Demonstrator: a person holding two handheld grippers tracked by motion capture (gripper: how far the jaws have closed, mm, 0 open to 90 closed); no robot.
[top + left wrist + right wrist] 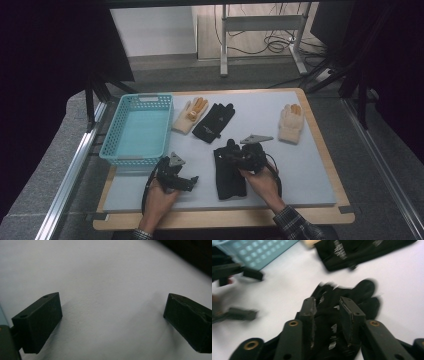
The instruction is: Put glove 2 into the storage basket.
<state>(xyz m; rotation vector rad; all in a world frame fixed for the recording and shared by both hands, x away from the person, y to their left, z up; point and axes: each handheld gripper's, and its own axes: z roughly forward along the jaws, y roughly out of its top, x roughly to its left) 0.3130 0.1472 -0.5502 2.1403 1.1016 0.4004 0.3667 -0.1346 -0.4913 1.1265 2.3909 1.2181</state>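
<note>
In the high view the right gripper [235, 152] sits at the centre of the frame, over the finger end of a black glove [229, 175] that lies flat on the grey mat [300, 165]. The right gripper view shows its jaws part-way apart, with the glove's [344, 302] dark fabric rising between them and seeming to touch both pads, though the picture is blurred, so a light grip on the glove is the best reading. The glove's fingertips spread out beyond the jaw tips in the middle of that view.

The left gripper [192, 181] is at the lower left of the high view, held low over bare mat, just left of the glove and just below the basket [112, 145]. In the left gripper view its jaws stand wide apart with nothing but mat [112, 290] between them.

The teal basket takes up the left of the high view. To its right, in the upper middle of the frame, a cream glove [190, 115] lies touching a second black glove [215, 122]. Another cream glove [291, 124] lies well apart at the upper right. In the right gripper view the second black glove [362, 252] crosses the top of the frame, the basket [262, 250] fills the upper left corner, and the left gripper [254, 293] shows blurred at the left edge.
</note>
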